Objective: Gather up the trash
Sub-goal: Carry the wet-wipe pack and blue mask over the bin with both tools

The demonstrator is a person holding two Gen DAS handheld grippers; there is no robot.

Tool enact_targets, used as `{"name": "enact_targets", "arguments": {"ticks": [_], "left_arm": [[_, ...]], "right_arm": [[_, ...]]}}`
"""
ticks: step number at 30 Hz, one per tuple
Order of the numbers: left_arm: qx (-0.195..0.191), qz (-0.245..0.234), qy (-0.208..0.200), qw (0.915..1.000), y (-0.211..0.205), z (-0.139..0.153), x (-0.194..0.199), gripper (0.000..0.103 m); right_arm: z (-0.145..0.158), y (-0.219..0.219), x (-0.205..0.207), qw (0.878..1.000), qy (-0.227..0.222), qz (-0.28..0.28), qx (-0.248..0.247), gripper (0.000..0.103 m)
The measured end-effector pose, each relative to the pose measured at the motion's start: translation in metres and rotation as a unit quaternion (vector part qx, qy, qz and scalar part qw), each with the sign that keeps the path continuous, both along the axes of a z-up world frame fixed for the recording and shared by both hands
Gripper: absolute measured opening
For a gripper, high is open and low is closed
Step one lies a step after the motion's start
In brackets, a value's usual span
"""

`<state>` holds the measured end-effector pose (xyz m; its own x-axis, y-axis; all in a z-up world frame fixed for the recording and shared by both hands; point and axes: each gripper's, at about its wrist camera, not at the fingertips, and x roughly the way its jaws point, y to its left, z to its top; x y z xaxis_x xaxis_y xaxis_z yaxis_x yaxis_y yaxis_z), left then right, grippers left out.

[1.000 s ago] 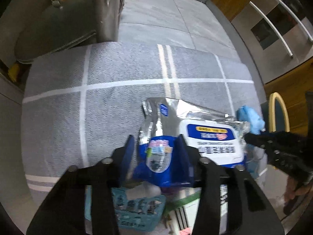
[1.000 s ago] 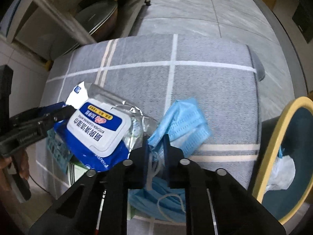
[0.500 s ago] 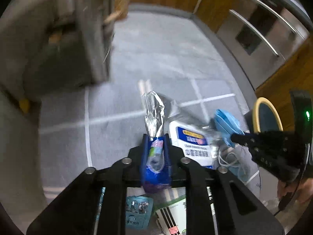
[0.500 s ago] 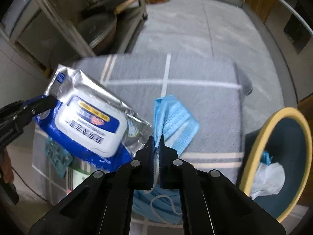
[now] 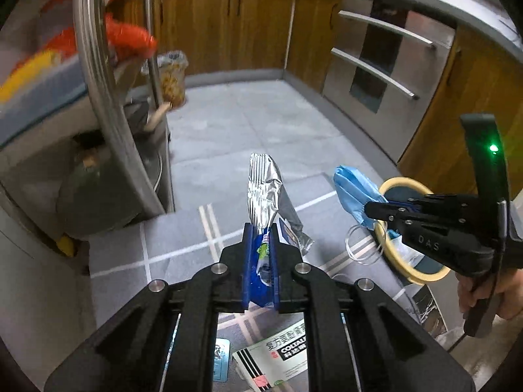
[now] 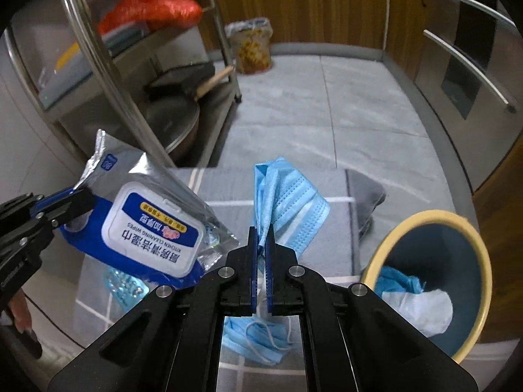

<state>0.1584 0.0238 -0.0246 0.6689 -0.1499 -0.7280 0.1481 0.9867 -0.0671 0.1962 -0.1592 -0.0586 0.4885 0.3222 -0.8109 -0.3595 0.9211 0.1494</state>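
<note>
My left gripper (image 5: 260, 228) has its jaws closing on a blue and silver pack of kitchen wipes (image 5: 263, 189), which hangs lifted above the grey rug (image 5: 170, 245). In the right wrist view the same pack (image 6: 147, 225) is held by one corner at the left. My right gripper (image 6: 260, 232) is shut on a light blue face mask (image 6: 287, 202), raised off the rug. A dark blue bin with a yellow rim (image 6: 483, 251) stands at the right, with tissue and blue scraps inside. Seen from the left wrist, the mask (image 5: 349, 186) hangs in front of that bin (image 5: 402, 181).
On the rug lie another blue mask (image 6: 258, 336), a teal blister pack (image 6: 124, 284) and a white medicine box (image 5: 278, 356). A metal rack (image 6: 108, 65) holding a pan stands at the left. Wooden cabinets and an oven (image 5: 376, 65) line the far side.
Both grippers rose off the rug with their loads: the left shut on the wipes pack and lifted it, the right lifted the mask. The views tilted up toward the cabinets.
</note>
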Motion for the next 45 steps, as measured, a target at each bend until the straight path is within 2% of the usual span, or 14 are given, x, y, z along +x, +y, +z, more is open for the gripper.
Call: {"name": "enact_targets", "arguments": {"ticks": [8, 21, 34, 40, 45], "left_arm": [[-0.004, -0.020, -0.039, 0.9990, -0.025, 0.033, -0.022, 0.009], [-0.010, -0.067, -0.056, 0.9961, -0.087, 0.047, -0.026, 0.009], [-0.012, -0.122, -0.066, 0.9902, -0.175, 0.040, -0.023, 0.009], [-0.012, -0.138, -0.065, 0.9883, -0.205, 0.030, -0.021, 0.009], [-0.019, -0.147, -0.058, 0.9873, -0.224, 0.017, -0.015, 0.009]], "right_arm": [[0.033, -0.042, -0.019, 0.999, -0.038, -0.029, 0.020, 0.005], [0.054, -0.125, -0.042, 0.993, -0.064, -0.103, 0.003, 0.005], [0.035, -0.241, -0.051, 0.979, -0.035, -0.200, -0.001, 0.005], [0.019, -0.272, -0.050, 0.974, -0.013, -0.225, -0.002, 0.005], [0.007, -0.281, -0.045, 0.974, 0.004, -0.228, -0.004, 0.005]]}}
